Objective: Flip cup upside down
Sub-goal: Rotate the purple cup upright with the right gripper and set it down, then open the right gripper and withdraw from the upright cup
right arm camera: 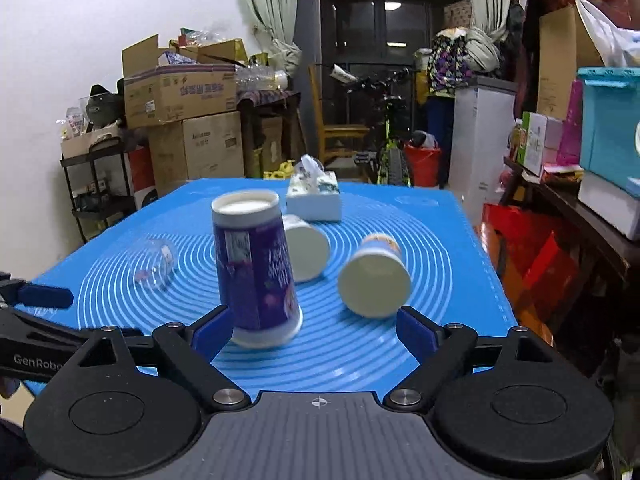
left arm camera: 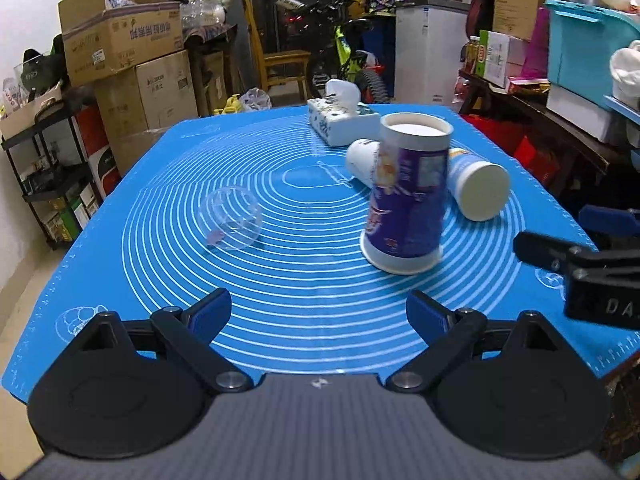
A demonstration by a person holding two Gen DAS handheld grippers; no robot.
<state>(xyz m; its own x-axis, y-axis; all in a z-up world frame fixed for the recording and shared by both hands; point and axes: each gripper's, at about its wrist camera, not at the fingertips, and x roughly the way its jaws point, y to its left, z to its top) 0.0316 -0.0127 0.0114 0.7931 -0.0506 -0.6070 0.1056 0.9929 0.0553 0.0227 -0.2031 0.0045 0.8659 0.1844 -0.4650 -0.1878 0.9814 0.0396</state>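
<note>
We see a counter covered by a blue mat point(left arm camera: 168, 184) with white rings. Our left claw point(left arm camera: 319, 312) is spread wide with nothing between its fingers; our right claw point(right arm camera: 314, 330) is likewise spread and empty. The purple cup point(right arm camera: 256, 268) stands mouth-down near the mat's middle, tilted, its left edge just beside our right claw's left finger. Behind it sit a tissue box point(right arm camera: 316, 198) and two white cups point(right arm camera: 376, 276) on their sides. A clear dome lid point(left arm camera: 232, 222) lies to the left.
</note>
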